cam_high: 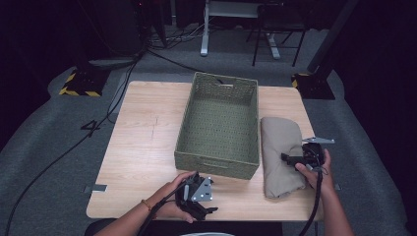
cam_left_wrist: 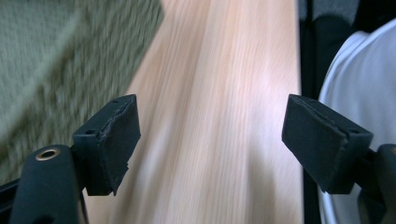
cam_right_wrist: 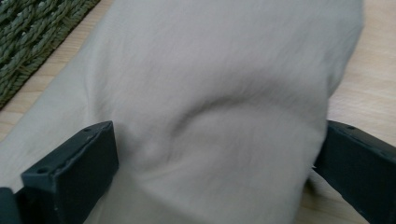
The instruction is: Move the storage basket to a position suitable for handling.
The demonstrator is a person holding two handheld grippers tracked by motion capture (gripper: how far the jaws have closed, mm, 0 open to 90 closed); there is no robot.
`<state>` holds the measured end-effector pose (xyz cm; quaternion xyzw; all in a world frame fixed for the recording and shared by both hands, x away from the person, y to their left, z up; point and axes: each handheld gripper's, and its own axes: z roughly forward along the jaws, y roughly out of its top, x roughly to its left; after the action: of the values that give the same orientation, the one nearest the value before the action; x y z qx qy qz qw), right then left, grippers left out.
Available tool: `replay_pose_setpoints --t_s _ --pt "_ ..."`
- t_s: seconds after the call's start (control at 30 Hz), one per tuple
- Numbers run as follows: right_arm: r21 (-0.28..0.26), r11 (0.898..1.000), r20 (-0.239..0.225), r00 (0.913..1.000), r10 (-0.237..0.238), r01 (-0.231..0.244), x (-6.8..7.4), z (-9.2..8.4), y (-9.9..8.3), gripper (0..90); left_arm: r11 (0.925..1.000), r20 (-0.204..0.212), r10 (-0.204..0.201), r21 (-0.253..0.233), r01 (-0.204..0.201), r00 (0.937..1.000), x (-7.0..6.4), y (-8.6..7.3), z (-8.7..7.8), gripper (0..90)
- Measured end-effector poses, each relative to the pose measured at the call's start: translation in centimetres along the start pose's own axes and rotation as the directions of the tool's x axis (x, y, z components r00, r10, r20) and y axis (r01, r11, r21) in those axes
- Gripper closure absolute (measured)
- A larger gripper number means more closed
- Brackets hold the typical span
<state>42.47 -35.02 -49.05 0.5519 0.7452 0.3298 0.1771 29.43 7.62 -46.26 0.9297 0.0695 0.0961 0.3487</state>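
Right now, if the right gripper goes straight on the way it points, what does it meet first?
Most likely the folded beige cloth: the right gripper has its open fingers on either side of it. Contact is unclear.

The high view is dim at its edges: the room behind the table falls to near black, while the tabletop is evenly lit from above, without glare. The basket casts only a faint shadow at its base. Detail there is soft and slightly grainy.

In the left gripper view the wood is bright, with a pale sheen ahead of the left gripper. Motion blur smears the grain and the basket weave to one side of it; the jaws themselves are sharp.

In the right gripper view the cloth between the jaws is softly lit, its folds shaded, slightly out of focus.
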Motion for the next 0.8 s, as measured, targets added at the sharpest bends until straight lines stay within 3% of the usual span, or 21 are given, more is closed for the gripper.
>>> replay_pose_setpoints --t_s 0.17,0.27,0.33,0.47,0.5,0.53,0.6,0.63,0.67,0.8 --pt "0.039 0.999 -0.047 0.9985 0.027 -0.026 -0.5 0.5 0.2 0.0 0.9986 -0.008 -0.049 0.021 0.049 0.9988 0.7 -2.5 0.3 20.4" --pt "0.041 0.999 -0.073 0.9972 0.012 -0.009 -0.4 0.8 0.3 0.0 0.9965 -0.003 -0.075 0.037 0.075 0.9972 0.9 -3.4 0.7 20.4" --pt "0.046 0.998 -0.099 0.9947 -0.027 0.031 0.2 1.2 0.6 0.0 0.9952 -0.005 -0.092 0.033 0.092 0.9958 1.0 -4.4 0.7 19.7" --pt "0.060 0.992 -0.119 0.9873 -0.105 0.113 1.5 1.6 0.8 0.0 0.9939 -0.006 -0.104 0.037 0.104 0.9946 1.6 -4.8 0.5 19.6" --pt "0.074 0.988 -0.121 0.9850 -0.123 0.132 2.0 1.7 0.9 0.2 0.9897 0.040 -0.141 0.028 0.140 0.9892 2.2 -5.4 0.5 19.6" --pt "0.084 0.984 -0.122 0.9820 -0.144 0.155 2.5 1.8 1.0 0.8 0.9882 0.057 -0.153 0.015 0.152 0.9866 2.5 -5.7 0.5 19.4" --pt "0.080 0.978 -0.137 0.9737 -0.182 0.194 3.5 1.9 1.1 7.4 0.9894 0.062 -0.145 -0.001 0.145 0.9876 2.8 -6.2 0.3 18.1" --pt "0.080 0.978 -0.137 0.9737 -0.182 0.194 3.5 1.9 1.1 7.4 0.9894 0.062 -0.145 -0.001 0.145 0.9876 2.8 -6.2 0.3 18.1" --pt "0.075 0.973 -0.152 0.9668 -0.206 0.219 4.3 1.7 1.1 18.1 0.9900 0.068 -0.139 -0.011 0.140 0.9879 3.0 -6.5 0.2 18.1" --pt "0.065 0.972 -0.181 0.9602 -0.213 0.228 4.5 1.5 1.1 27.9 0.9891 0.066 -0.144 -0.021 0.146 0.9874 3.2 -6.7 0.1 18.0"
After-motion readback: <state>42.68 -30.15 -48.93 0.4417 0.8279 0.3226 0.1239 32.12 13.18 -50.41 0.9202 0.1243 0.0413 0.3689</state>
